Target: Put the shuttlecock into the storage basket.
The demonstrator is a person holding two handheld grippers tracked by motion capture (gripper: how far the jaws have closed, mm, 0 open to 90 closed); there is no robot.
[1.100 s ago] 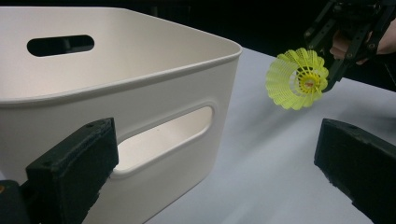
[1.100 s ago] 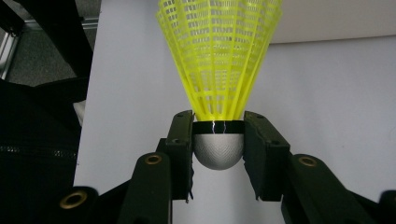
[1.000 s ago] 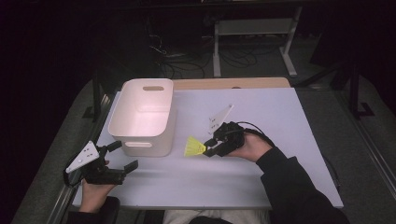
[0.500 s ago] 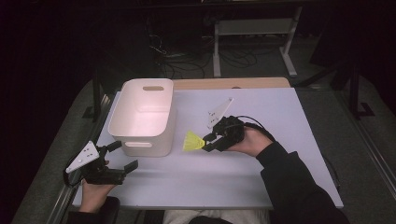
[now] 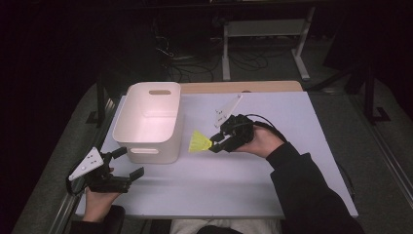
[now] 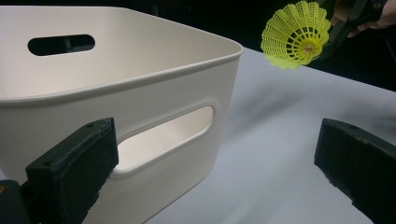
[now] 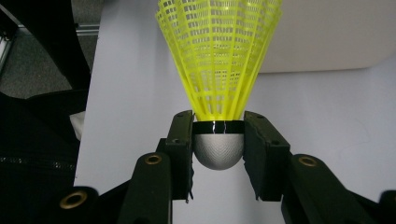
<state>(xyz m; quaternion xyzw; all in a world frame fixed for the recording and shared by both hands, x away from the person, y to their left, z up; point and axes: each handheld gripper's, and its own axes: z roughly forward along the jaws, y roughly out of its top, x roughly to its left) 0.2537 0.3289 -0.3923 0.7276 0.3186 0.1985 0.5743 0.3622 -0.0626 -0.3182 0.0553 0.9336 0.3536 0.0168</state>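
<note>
A yellow plastic shuttlecock (image 5: 198, 142) with a silver-grey head (image 7: 218, 149) hangs above the white table, just right of the white bin (image 5: 151, 122). My right gripper (image 5: 217, 143) is shut on its head, both pads pressing the sides, skirt pointing toward the bin. In the left gripper view the shuttlecock (image 6: 296, 35) shows at the upper right, its open skirt toward the camera. My left gripper (image 5: 127, 163) stands open near the table's front left, its jaws wide apart in front of the bin's near wall (image 6: 154, 121), holding nothing.
The white bin has slot handles (image 5: 159, 92) in its end walls and looks empty inside. The white tabletop (image 5: 292, 122) stretches to the right of it. A metal stand (image 5: 265, 29) and cables lie on the dark floor beyond the table.
My right gripper has lifted the shuttlecock a little off the table and carried it slightly toward the bin. The left gripper has stayed where it was.
</note>
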